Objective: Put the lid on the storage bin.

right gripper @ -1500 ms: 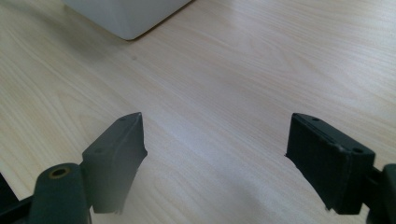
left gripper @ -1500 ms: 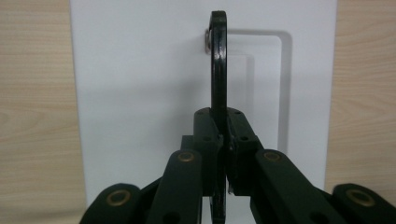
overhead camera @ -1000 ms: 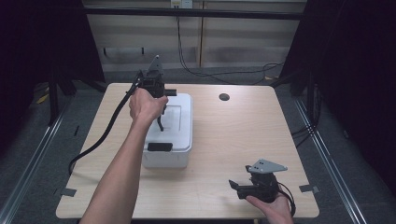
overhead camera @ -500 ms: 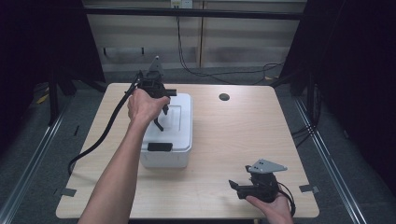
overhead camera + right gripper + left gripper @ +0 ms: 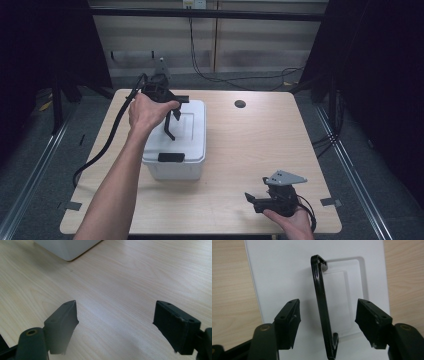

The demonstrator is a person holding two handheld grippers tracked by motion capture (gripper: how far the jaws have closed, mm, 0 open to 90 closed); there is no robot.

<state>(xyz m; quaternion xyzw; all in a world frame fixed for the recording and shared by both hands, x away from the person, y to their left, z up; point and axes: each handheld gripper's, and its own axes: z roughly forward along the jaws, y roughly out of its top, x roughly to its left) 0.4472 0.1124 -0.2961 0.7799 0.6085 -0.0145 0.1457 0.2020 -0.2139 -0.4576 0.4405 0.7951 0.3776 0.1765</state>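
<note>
Right, starting big: the wooden tabletop (image 5: 250,145) carries a white box (image 5: 177,147) on its left half, well apart from the small dark hole (image 5: 240,104) near the far edge. On the box's flat lid (image 5: 287,272) a black handle (image 5: 320,307) stands raised out of its shallow rectangular recess (image 5: 354,290), and that is where the action sits. The left gripper (image 5: 171,122) hangs right over the lid, held from above by the left hand (image 5: 146,112), its cable (image 5: 107,145) trailing off the tabletop's left edge. Its fingers (image 5: 288,322) have just been opening and now stand spread on either side of the handle, which runs up between them with clear gaps to both pads, nothing pinched. Over at the near right corner, the right gripper (image 5: 250,199) rests low in the right hand (image 5: 292,220), well apart from the box. Its fingers (image 5: 62,322) are spread wide too, with bare wood between them and one corner of the box showing beyond.
</note>
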